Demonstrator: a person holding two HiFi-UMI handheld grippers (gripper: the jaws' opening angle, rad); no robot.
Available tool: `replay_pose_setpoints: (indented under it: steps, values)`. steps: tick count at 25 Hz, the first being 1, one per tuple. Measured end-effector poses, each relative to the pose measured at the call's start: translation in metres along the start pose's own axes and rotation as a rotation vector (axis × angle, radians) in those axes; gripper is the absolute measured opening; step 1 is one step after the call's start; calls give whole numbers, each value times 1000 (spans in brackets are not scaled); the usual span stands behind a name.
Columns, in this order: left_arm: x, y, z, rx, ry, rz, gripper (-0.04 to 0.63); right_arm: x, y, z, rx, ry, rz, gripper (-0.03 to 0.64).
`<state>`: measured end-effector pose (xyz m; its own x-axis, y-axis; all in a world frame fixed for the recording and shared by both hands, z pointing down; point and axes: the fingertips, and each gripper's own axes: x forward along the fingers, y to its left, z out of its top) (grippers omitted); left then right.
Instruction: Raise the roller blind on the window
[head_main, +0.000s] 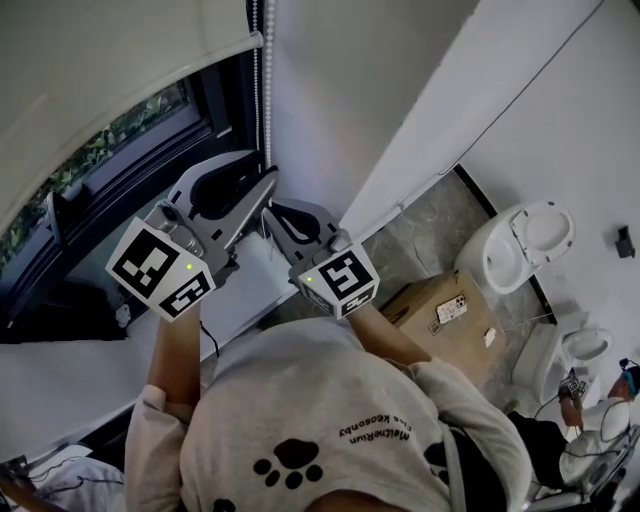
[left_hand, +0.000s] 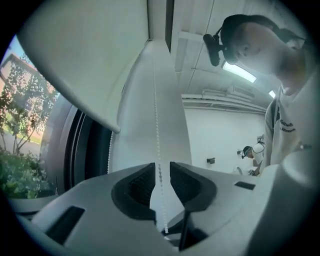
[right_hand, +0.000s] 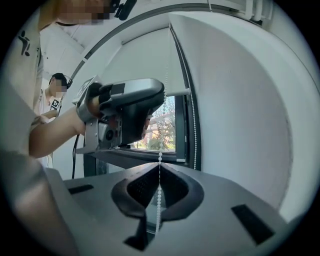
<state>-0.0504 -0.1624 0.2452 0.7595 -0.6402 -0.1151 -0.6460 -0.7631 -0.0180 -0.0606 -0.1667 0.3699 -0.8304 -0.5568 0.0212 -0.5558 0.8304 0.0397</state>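
I see bright, even daylight coming from the window (head_main: 100, 152) at far left; the white wall (head_main: 330, 80) beside it looks flat, almost shadowless. In the left gripper view a ceiling strip light (left_hand: 239, 71) glares at upper right. Both gripper views bend strongly and fall to black corners; the nearest foreground is soft.

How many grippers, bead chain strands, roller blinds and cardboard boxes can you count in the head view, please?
Grippers (left gripper, right gripper): 2
Strands of bead chain: 2
Roller blind: 1
Cardboard box: 1
Total: 6
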Motion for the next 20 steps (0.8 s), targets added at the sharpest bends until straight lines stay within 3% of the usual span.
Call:
replay_pose_setpoints:
  steps: [9,11,20]
  values:
    - [13,9,33,52,-5,14,71,0,2,-1,-2,9,6,11]
    - [14,9,35,64,10,12,40,1,3,-1,-5,8,8,11]
    - [11,10,34,19,30,-24,8,3,1,-1,-7,9,0,11]
